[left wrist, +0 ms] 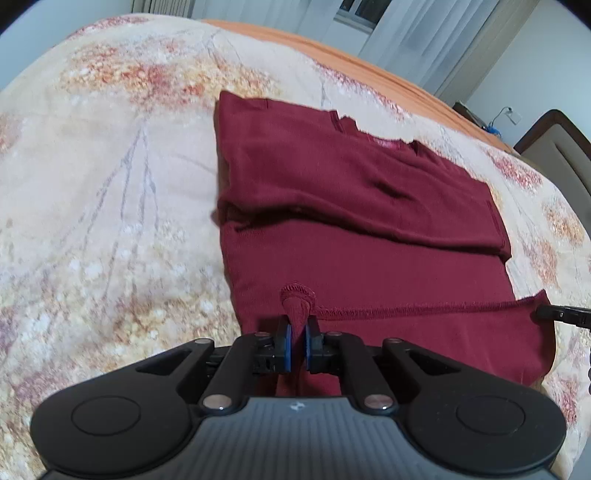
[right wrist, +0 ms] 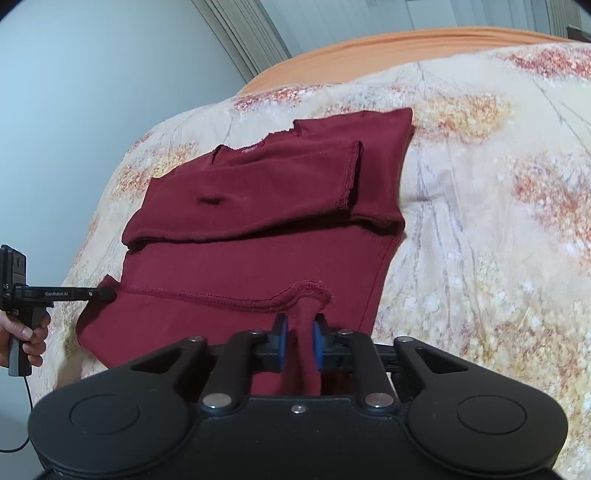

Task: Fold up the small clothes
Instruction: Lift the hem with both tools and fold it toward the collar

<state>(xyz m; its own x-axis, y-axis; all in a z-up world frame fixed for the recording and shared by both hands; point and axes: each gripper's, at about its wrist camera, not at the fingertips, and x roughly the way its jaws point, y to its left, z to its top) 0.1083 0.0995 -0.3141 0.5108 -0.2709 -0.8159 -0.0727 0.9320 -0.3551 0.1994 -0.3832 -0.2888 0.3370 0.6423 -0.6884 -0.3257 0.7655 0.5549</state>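
Observation:
A dark red shirt (left wrist: 369,192) lies flat on the bed, collar at the far side and a sleeve folded across its upper half. My left gripper (left wrist: 298,326) is shut on a pinch of the near hem, which rises between the blue pads. In the right wrist view the same shirt (right wrist: 258,192) shows its other hem corner bunched up in my right gripper (right wrist: 300,334), whose pads (right wrist: 317,343) press on the fabric. The left gripper (right wrist: 105,293) shows there at the hem's left end, held by a hand (right wrist: 31,334). The right gripper's tip (left wrist: 545,313) shows at the hem's right end.
A cream bedspread (left wrist: 110,184) with a red and orange floral print covers the bed. An orange sheet (right wrist: 406,44) shows along the far edge. Curtains (left wrist: 424,33) and a pale wall stand behind. A brown headboard (left wrist: 557,147) is at the right.

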